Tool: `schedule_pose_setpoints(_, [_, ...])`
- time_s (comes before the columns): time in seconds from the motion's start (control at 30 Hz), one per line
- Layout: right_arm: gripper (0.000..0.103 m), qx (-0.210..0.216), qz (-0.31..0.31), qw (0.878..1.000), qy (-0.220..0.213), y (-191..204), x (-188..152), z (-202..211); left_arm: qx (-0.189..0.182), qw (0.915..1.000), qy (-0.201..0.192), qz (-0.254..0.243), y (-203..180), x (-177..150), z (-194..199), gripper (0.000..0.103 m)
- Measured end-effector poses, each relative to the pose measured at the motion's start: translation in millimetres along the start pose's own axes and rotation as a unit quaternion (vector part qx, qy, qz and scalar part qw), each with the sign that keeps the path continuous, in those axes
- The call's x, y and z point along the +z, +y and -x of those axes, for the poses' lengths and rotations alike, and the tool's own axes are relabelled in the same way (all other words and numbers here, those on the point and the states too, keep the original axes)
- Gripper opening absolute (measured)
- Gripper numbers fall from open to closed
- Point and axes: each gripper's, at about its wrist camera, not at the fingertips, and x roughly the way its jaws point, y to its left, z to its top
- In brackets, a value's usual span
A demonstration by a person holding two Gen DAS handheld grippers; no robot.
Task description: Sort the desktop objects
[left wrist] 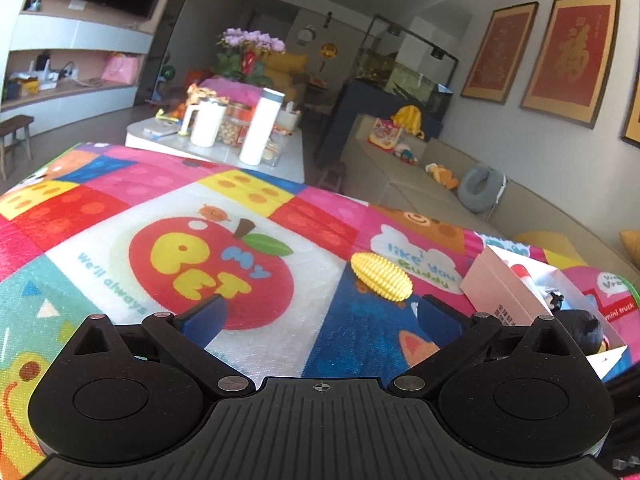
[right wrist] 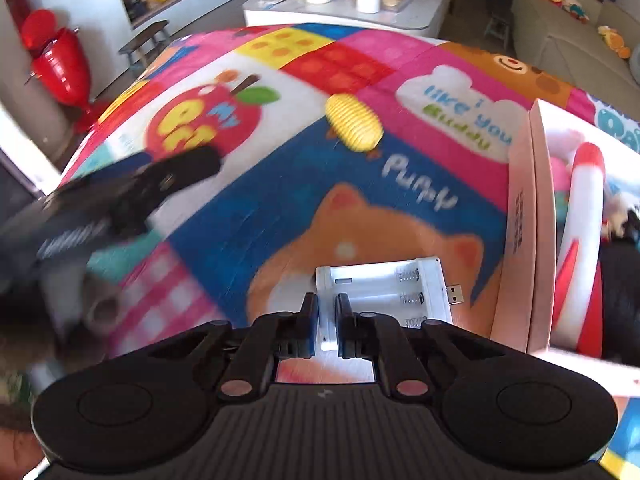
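L wrist: left claw (left wrist: 320, 312) wide, empty, over play mat (left wrist: 120, 216) reading "MY PET", "i like you Buddy"; toy corn (left wrist: 381, 276) just ahead, pink box (left wrist: 496, 280) at right.
R wrist: right claw (right wrist: 328, 320) pinched narrow on white battery charger (right wrist: 384, 292) over "Puppy" print.

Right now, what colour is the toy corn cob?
Yellow, ridged corn cob; clearest in the left wrist view.

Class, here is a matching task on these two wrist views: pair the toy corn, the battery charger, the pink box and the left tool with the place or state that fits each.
Things:
1. toy corn
2. battery charger
3. pink box
4. left tool

States:
A. open, nothing between its fingers
B. pinched in the right tool
C. lying alone on the mat
D. holds toys, at the mat's right edge

Pairs: 1-C, 2-B, 3-D, 4-A
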Motion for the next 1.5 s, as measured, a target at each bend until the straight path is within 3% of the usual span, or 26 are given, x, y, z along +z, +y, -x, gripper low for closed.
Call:
schedule_pose_setpoints(0.07, [0.023,0.008,-0.012,0.999,-0.030,-4,-24,26,-0.001,0.9999,-0.003,-0.015,-5,-2,2,0.103])
schedule_pose_setpoints(0.1, [0.039,-0.002,-0.020,0.998,-0.053,-10,-33,38,0.000,0.9999,-0.003,-0.017,-5,-2,2,0.103])
schedule_pose_setpoints(0.13, [0.053,-0.023,-0.030,0.996,-0.082,-17,-42,49,0.002,0.9999,-0.002,-0.016,-5,-2,2,0.103])
schedule_pose_setpoints(0.23, [0.074,-0.100,-0.061,0.984,-0.137,-46,-58,65,0.007,0.9999,0.006,-0.011,-4,-2,-1,0.103])
schedule_pose_setpoints(0.37, [0.075,-0.133,-0.103,0.972,-0.162,-85,-51,50,0.012,0.9997,0.010,-0.018,-6,-3,-2,0.103])
schedule_pose_setpoints(0.4, [0.081,-0.129,-0.108,0.971,-0.168,-89,-46,46,0.013,0.9997,0.010,-0.017,-6,-3,-2,0.103])
schedule_pose_setpoints(0.5, [0.081,-0.102,-0.092,0.971,-0.195,-87,-31,34,0.018,0.9997,0.017,-0.009,-4,-3,-3,0.103])
schedule_pose_setpoints(0.63, [0.081,-0.130,-0.063,0.966,-0.212,-72,-23,16,0.032,0.9989,0.034,-0.011,-6,-3,-9,0.103])
schedule_pose_setpoints(0.7, [0.083,-0.129,-0.063,0.966,-0.214,-71,-33,14,0.044,0.9976,0.045,-0.028,-12,-3,-13,0.103])
schedule_pose_setpoints(0.83, [0.097,-0.114,-0.106,0.964,-0.214,-83,-71,25,0.069,0.9915,0.071,-0.084,-29,-6,-23,0.103])
schedule_pose_setpoints(0.97, [0.100,-0.102,-0.173,0.956,-0.214,-101,-105,34,0.091,0.9816,0.082,-0.146,-47,-12,-29,0.103])
schedule_pose_setpoints(1.1, [0.103,-0.102,-0.194,0.951,-0.216,-107,-118,30,0.100,0.9723,0.092,-0.190,-59,-15,-35,0.103])
schedule_pose_setpoints(1.23, [0.103,-0.092,-0.204,0.953,-0.206,-111,-116,26,0.084,0.9698,0.098,-0.207,-65,-14,-41,0.103])
schedule_pose_setpoints(1.5, [0.103,-0.097,-0.203,0.953,-0.205,-110,-115,22,-0.012,0.9669,0.079,-0.242,-76,9,-80,0.103])
